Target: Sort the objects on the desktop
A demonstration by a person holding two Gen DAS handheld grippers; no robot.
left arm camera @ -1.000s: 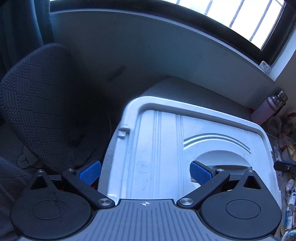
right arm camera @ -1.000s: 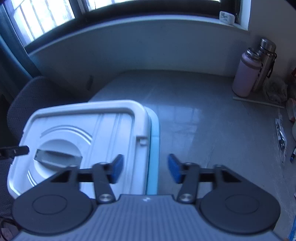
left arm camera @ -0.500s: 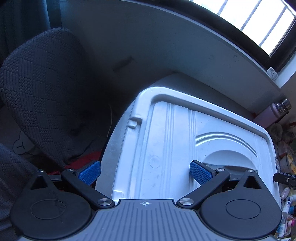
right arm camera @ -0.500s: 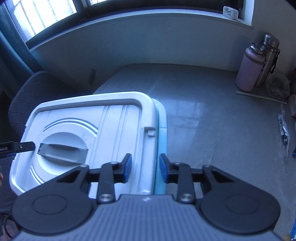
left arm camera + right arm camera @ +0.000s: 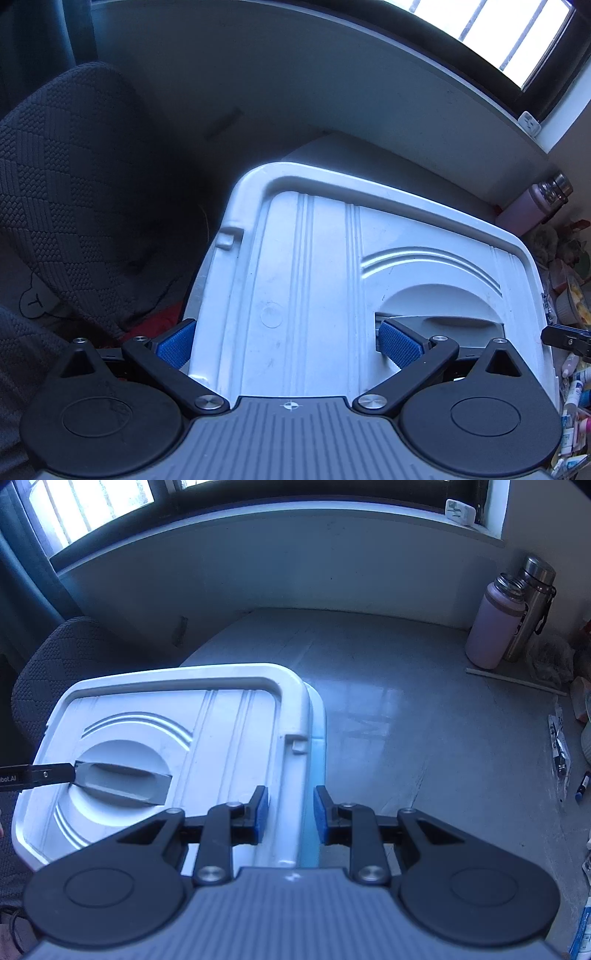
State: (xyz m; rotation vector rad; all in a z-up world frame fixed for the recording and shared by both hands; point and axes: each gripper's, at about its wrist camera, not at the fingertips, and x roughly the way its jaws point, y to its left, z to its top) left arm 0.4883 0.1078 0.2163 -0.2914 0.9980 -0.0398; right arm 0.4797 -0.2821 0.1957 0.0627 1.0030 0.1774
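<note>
A storage box with a white lid (image 5: 321, 280) and light blue body (image 5: 317, 746) stands at the desk's left edge. The lid has a recessed grey handle (image 5: 122, 779). My left gripper (image 5: 291, 343) is open wide over the lid's left half, one pad off the lid's left edge and the other at the handle recess. My right gripper (image 5: 290, 816) straddles the lid's right rim, its blue pads (image 5: 261, 812) close on either side of the rim; contact is not clear.
The grey desk (image 5: 406, 716) extends right of the box. A pink bottle (image 5: 493, 627) and a steel flask (image 5: 532, 605) stand at the back right. Small items (image 5: 559, 753) lie along the right edge. A dark chair (image 5: 66, 184) stands left of the desk.
My right gripper's fingers have narrowed around the lid's right rim and moved in over it. The left gripper has stayed open wide over the lid, shifting slightly.
</note>
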